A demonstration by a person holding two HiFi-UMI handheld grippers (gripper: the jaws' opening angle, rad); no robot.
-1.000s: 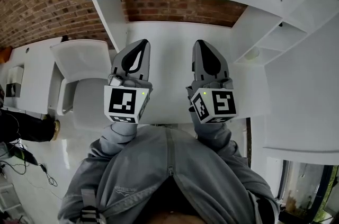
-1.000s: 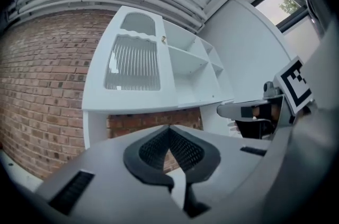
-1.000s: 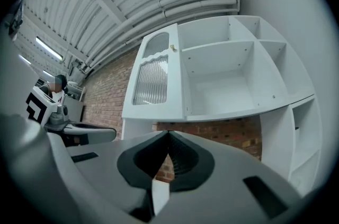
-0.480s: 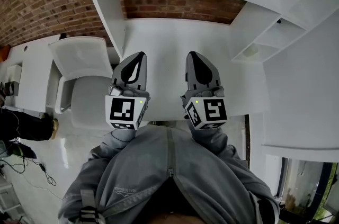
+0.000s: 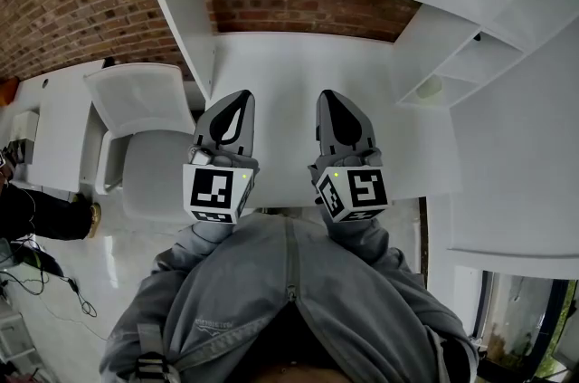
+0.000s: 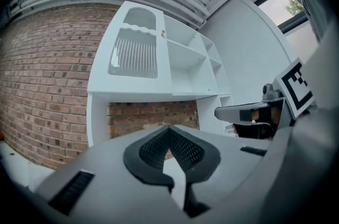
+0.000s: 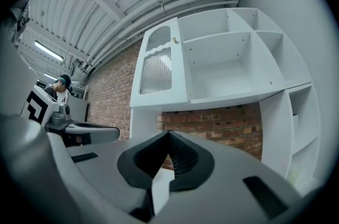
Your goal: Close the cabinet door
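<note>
Facing the two grippers, the white cabinet door point(image 7: 158, 72), with its ribbed glass panel point(image 7: 159, 74) and small knob point(image 7: 175, 39) near its right edge, stands at the upper left of the wall unit, just beside the open shelf compartments point(image 7: 220, 72); whether it sits fully flush with the cabinet front cannot be told. Below the door and shelves, a recess backed by brick wall point(image 5: 308, 10) opens above a white desk top point(image 5: 289, 64). The left gripper point(image 6: 169, 128) and the right gripper point(image 7: 168, 134) are held side by side over the near part of this desk, level and pointing toward the cabinet, well apart from the door and touching nothing. In each gripper view the dark ribbed pads meet at their tips, so both pairs of jaws are closed with nothing between them; only the pale desk shows through the slot behind the tips. Each gripper carries its marker cube (left point(image 5: 217, 191), right point(image 5: 355, 191)) at the rear, next to the grey sleeves of the person's zipped jacket point(image 5: 289, 300). To the left of the desk stands a white chair point(image 5: 136, 137), and beyond it the brick wall continues along the room.
</note>
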